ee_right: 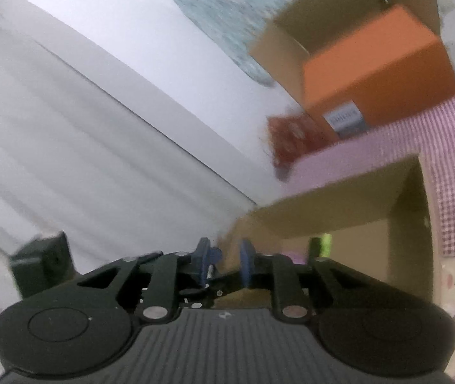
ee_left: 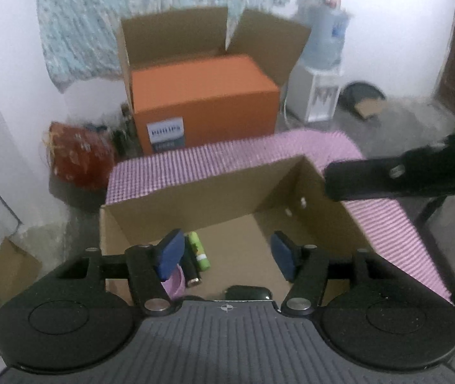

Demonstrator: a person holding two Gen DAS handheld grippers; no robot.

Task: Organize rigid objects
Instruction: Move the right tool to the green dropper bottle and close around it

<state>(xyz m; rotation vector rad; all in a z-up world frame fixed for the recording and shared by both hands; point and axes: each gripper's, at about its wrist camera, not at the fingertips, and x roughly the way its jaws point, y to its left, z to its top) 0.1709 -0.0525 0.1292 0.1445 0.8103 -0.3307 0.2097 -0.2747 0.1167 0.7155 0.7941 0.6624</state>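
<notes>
Cardboard box (ee_left: pixel 291 198) already contains the green tube (ee_left: pixel 199 251), a black cylinder (ee_left: pixel 192 272), a purple item (ee_left: pixel 176 283) and a dark object (ee_left: pixel 248 292). Left gripper (ee_left: pixel 227 254) above the box: spread, empty. Right gripper (ee_right: pixel 225 265): narrowly parted, empty. Remaining items: not visible.

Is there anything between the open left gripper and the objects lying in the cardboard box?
Nothing visible. The left gripper is open and empty above the cardboard box; the green tube and the dark cylinder lie uncovered below.
</notes>
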